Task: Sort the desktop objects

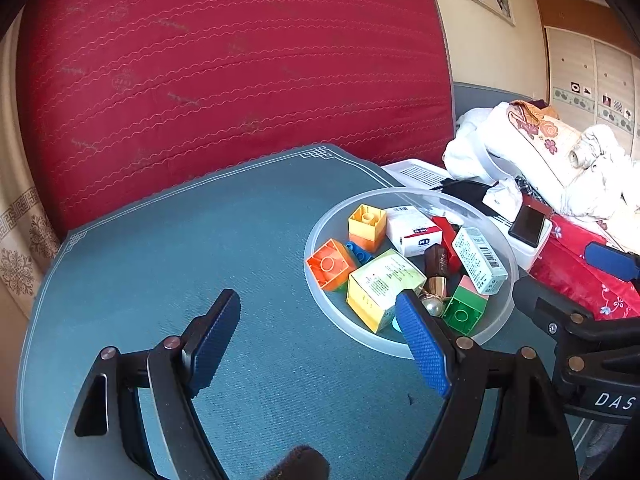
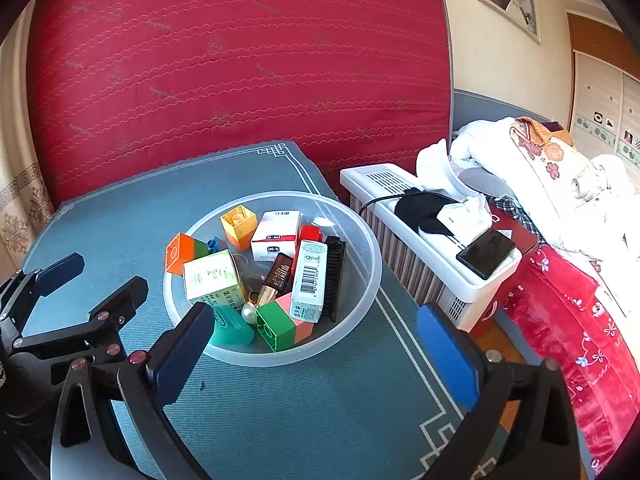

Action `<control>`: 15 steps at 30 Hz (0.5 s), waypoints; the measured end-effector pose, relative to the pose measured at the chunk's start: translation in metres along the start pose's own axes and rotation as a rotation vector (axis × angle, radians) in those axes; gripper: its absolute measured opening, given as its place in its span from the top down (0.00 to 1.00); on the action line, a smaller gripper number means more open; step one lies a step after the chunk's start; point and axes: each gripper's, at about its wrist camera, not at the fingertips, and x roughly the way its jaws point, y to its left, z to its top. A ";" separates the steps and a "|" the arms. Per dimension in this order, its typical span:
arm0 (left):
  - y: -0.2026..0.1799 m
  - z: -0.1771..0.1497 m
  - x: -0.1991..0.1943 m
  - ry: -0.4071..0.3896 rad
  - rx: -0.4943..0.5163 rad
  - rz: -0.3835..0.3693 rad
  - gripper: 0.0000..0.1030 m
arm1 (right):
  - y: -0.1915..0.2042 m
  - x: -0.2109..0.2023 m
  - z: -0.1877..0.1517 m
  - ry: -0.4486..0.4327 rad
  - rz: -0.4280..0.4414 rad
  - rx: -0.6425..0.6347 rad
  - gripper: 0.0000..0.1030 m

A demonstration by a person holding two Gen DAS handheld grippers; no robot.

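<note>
Sitting on the teal table mat point(image 2: 280, 400), a translucent plastic bowl point(image 2: 360, 240) holds all the small objects — none lies outside it. In it are a yellow building block point(image 2: 239, 220), an orange block point(image 2: 180, 254), a green-and-pink block point(image 2: 282, 326), a white-and-red box point(image 2: 277, 235), a pale green carton point(image 2: 212, 280), a tall white barcode box point(image 2: 310, 276), a black comb point(image 2: 335, 276), a brown lipstick point(image 2: 276, 278) and a pearl bead point(image 2: 249, 314).

Both grippers hang over the mat with fingers spread wide and nothing between them: the left gripper point(image 1: 320, 348) just left of the bowl, its right finger overlapping the rim, and the right gripper point(image 2: 316, 344) at the bowl's near edge.

Beside the table stands a white heater point(image 2: 404, 200) carrying a black phone point(image 2: 485, 253).
</note>
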 end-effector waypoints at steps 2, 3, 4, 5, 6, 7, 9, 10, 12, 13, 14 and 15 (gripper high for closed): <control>0.000 0.000 0.001 0.001 0.001 0.002 0.19 | 0.001 0.001 -0.001 0.003 -0.007 -0.005 0.01; 0.000 0.000 0.001 0.003 0.000 0.002 0.19 | 0.001 0.002 -0.001 0.006 -0.011 -0.005 0.01; 0.001 0.000 0.002 0.005 0.000 0.001 0.19 | 0.000 0.002 -0.001 0.009 -0.013 -0.004 0.01; 0.001 0.000 0.003 0.008 -0.001 0.000 0.20 | 0.000 0.003 -0.001 0.011 -0.014 -0.002 0.01; 0.001 0.000 0.004 0.011 -0.002 0.000 0.20 | -0.001 0.004 -0.002 0.014 -0.014 0.000 0.01; 0.001 0.000 0.005 0.015 -0.003 -0.002 0.20 | -0.001 0.005 -0.002 0.016 -0.016 0.001 0.01; 0.002 0.000 0.007 0.023 -0.005 -0.011 0.20 | -0.002 0.006 -0.002 0.020 -0.020 0.004 0.01; 0.002 0.000 0.008 0.028 -0.007 -0.016 0.19 | -0.002 0.007 -0.003 0.022 -0.020 0.005 0.01; 0.002 0.000 0.011 0.039 -0.010 -0.031 0.19 | -0.003 0.009 -0.003 0.028 -0.023 0.006 0.01; 0.002 0.000 0.011 0.044 -0.013 -0.043 0.20 | -0.002 0.009 -0.004 0.029 -0.024 0.005 0.01; 0.002 0.000 0.012 0.049 -0.015 -0.054 0.19 | -0.003 0.010 -0.004 0.031 -0.025 0.005 0.01; 0.002 0.000 0.013 0.052 -0.018 -0.060 0.19 | -0.003 0.011 -0.004 0.033 -0.026 0.006 0.01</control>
